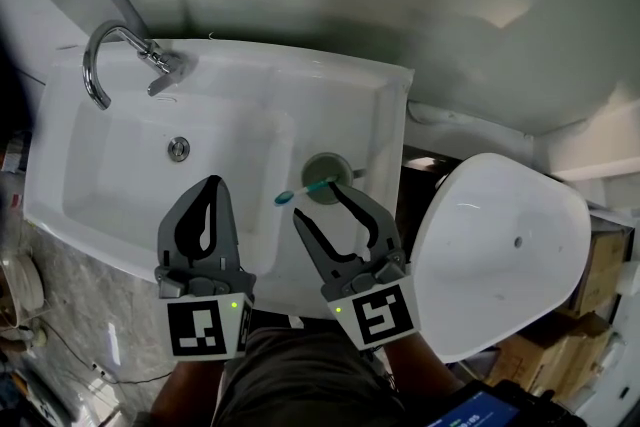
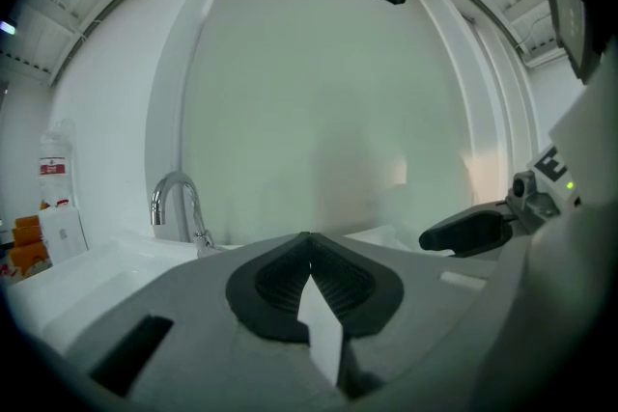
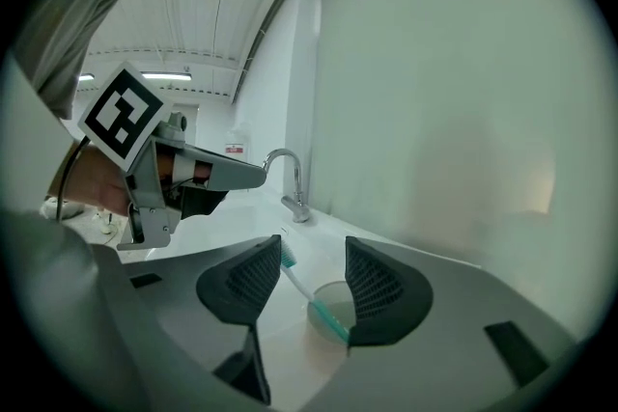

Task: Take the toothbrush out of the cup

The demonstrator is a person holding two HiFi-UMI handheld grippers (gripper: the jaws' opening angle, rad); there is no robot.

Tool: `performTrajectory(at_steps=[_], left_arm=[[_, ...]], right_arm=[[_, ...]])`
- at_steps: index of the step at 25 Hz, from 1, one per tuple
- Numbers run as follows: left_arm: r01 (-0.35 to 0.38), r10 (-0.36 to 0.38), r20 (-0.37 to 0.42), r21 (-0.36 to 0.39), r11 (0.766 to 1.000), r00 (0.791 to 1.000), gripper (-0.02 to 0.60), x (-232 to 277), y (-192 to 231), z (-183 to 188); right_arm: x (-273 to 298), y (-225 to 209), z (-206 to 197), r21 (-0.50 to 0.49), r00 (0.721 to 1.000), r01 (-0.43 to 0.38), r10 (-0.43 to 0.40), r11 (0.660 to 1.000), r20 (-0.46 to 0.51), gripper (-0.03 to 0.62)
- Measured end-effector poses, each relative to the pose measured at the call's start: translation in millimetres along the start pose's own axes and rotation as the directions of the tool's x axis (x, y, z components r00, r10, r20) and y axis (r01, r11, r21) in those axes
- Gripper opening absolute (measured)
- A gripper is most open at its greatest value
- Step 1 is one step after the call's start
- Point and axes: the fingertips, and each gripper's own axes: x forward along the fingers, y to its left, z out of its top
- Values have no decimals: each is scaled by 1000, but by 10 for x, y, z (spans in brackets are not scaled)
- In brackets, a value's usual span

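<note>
Between the spread jaws of the right tool [image 3: 314,256] lies the toothbrush [image 3: 301,288], neither pad pressing it. Its lower end sits in the cup [image 3: 333,309] and its bristle head leans out toward the basin. As I read it, the task is barely begun: the grasp and the lift out are both left.

The left tool [image 1: 212,183] is pressed together on nothing, just beside the right one over the front of the sink [image 1: 230,85]. The cup stands on the sink's flat ledge near its right edge, with a white rounded fixture [image 1: 500,245] beyond. Upward is open, and the faucet [image 1: 105,55] is well apart.
</note>
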Motion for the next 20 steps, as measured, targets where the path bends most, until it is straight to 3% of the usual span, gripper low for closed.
performTrajectory(at_steps=[6, 20], left_arm=[[-8, 8, -12, -9, 1000, 1000, 14, 20, 38, -75], [-11, 10, -30, -34, 999, 1000, 14, 120, 216, -225]], right_arm=[[57, 60, -75, -86, 1000, -2, 0, 996, -28, 193], [285, 109, -252, -145, 994, -15, -1, 989, -111, 193]])
